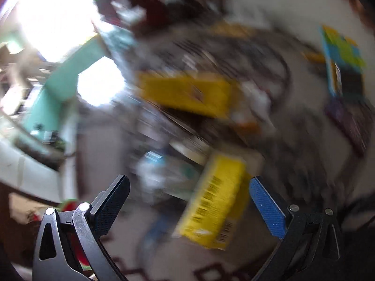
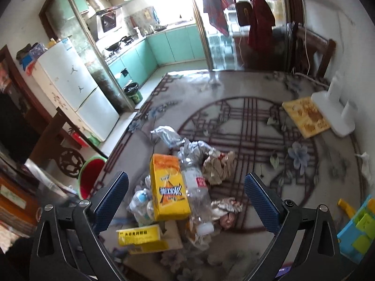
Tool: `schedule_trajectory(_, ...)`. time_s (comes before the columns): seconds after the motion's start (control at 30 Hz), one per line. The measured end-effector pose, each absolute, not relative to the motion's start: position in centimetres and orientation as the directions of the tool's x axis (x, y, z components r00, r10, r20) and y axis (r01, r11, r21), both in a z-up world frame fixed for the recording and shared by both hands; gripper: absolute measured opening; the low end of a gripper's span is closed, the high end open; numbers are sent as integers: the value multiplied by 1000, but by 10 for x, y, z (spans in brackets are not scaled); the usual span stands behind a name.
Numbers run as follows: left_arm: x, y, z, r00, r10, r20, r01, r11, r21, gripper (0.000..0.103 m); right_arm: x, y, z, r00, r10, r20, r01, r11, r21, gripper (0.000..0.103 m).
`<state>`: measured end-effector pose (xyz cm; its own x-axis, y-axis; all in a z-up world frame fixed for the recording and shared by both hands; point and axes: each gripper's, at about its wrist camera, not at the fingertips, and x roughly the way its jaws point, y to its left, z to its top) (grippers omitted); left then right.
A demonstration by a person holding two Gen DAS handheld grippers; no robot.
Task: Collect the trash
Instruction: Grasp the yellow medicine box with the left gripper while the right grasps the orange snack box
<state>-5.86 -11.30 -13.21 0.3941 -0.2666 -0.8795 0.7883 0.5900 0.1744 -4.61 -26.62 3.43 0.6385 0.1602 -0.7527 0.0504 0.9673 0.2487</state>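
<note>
My right gripper (image 2: 186,193): jaws spread wide and holding nothing, hanging above the trash pile.
My left gripper (image 1: 189,193): also spread wide and holding nothing; its view is badly smeared, so I make out little beyond yellow boxes.
Trash pile: on the patterned beige and maroon rug (image 2: 257,126), near me, roughly centred between my right gripper's fingers.
Tall yellow and orange carton (image 2: 169,187): lies in the middle of the pile, its long side running near to far.
Clear crushed plastic bottle with a red label (image 2: 199,195): touching the carton's right side.
Flat yellow box with black print (image 2: 140,235): nearest to me, left of centre, just beside the carton's near end.
Crumpled silver foil wrapper (image 2: 173,138): at the far end of the pile.
Crumpled brown paper (image 2: 219,166): right of the bottle.
Red bucket with a green rim (image 2: 90,178): left of the pile, at the rug's edge.
Yellow box with a barcode (image 1: 214,206): blurred, between my left gripper's fingers.
</note>
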Motion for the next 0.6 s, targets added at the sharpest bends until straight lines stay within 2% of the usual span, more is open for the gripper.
schedule_trajectory(0.1,-55,-126,-164,295,-239,-925,816,567,114,97,-49,-263,29,610,180,-772,44,965,259,100)
schedule_trajectory(0.13,-55,-128,-169,282,-238,-929,811,576,99,78,-50,-261,26,602,182,-778,40,966,257,100)
schedule_trajectory(0.17,-54,-129,-171,280,-235,-931,801,592,92,46,-50,-259,23,595,181,-783,36,967,251,99)
schedule_trajectory(0.23,-51,-129,-174,266,-248,-931,771,635,51,46,-47,-251,15,578,186,-795,16,971,239,93)
schedule_trajectory(0.3,-55,-120,-171,246,-276,-929,762,647,9,43,-42,-244,4,555,209,-805,-5,969,248,80)
schedule_trajectory(0.33,-59,-121,-167,261,-279,-924,759,651,18,39,-38,-240,-2,540,229,-810,-18,965,261,75)
schedule_trajectory(0.37,-63,-119,-162,277,-285,-918,751,660,22,38,-34,-237,-8,527,249,-812,-28,961,277,66)
schedule_trajectory(0.4,-67,-110,-158,282,-295,-913,743,669,14,38,-28,-232,-15,505,273,-819,-41,955,293,63)
schedule_trajectory(0.6,-77,-77,-112,311,-395,-865,657,746,-105,37,9,-218,-55,395,344,-852,-56,934,352,63)
